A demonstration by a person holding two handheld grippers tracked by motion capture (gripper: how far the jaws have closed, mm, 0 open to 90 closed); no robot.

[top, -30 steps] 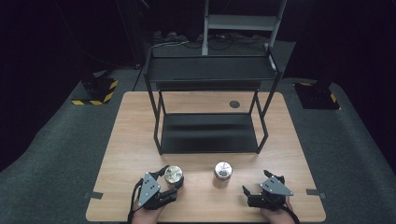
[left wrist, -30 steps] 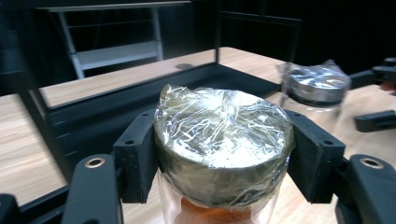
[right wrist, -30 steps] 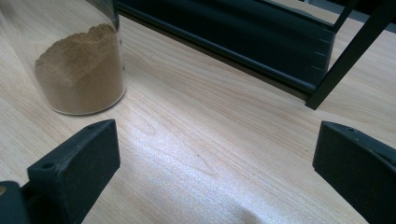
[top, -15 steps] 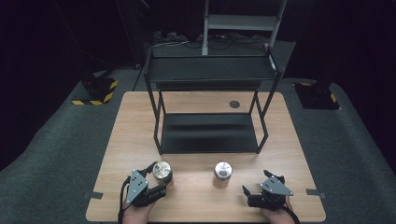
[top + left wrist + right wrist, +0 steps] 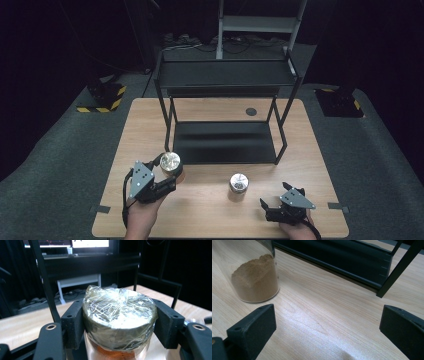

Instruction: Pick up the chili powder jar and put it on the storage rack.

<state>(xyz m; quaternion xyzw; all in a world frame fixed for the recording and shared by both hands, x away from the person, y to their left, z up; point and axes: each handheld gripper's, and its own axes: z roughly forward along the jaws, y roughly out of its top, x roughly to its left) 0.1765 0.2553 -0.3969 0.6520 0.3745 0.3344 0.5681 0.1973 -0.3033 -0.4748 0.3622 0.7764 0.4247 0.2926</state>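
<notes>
- The left claw (image 5: 167,176) is clamped on a jar (image 5: 119,315) just under its film-wrapped lid, at the front left of the counter (image 5: 210,217), just in front of the black metal rack (image 5: 225,135). The jar looks lifted clear of the wood, though the high view does not settle that.
- The plastic film over the lid looks slick and crinkled. If the pads bear on film and not on glass, the jar could slide down or twist out.
- The grip sits high, so the reddish-brown filling hangs below. A quick swing could tip the jar.
- The rack's front post and lower shelf stand close ahead. A careless move could knock the jar against them.
- The right claw (image 5: 322,332) rests wide open and empty at the front right. A second jar (image 5: 238,186) of tan powder stands near it, close enough to be bumped.
- No brand, label or writing can be read on either jar.
</notes>
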